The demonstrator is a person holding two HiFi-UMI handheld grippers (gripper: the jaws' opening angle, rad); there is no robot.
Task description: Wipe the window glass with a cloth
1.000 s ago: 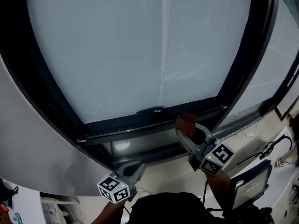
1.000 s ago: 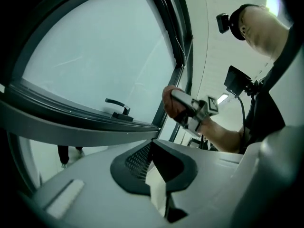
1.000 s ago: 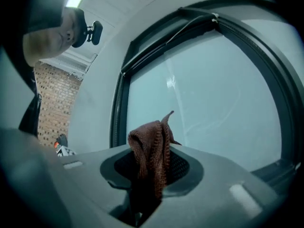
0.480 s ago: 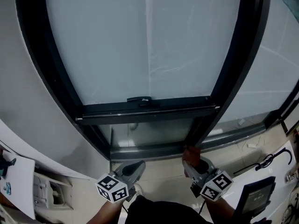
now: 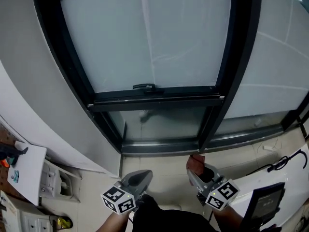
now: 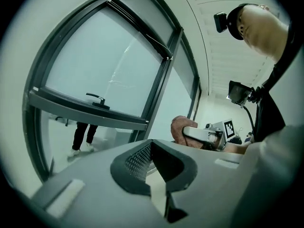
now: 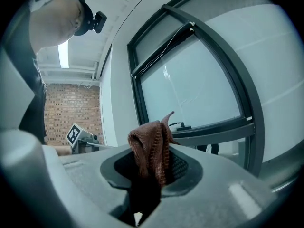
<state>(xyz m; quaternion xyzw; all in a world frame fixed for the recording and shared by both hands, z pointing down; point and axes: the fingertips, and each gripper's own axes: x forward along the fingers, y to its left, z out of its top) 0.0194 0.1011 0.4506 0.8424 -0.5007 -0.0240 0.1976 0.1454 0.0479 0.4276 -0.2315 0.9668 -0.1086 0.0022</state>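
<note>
Cloth, brown, pinched in right gripper, now dropped clear of window glass; left gripper pressed together, empty; wiping likely paused or finished.

Window glass unobstructed above handle

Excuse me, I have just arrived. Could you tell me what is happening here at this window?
A person stands in front of a window, holding a gripper in each hand. The right gripper is clamped on a brown cloth, while the left gripper is shut and holds nothing. Both grippers are held low, below the window frame, and the cloth is not touching the window glass at this moment.
</note>
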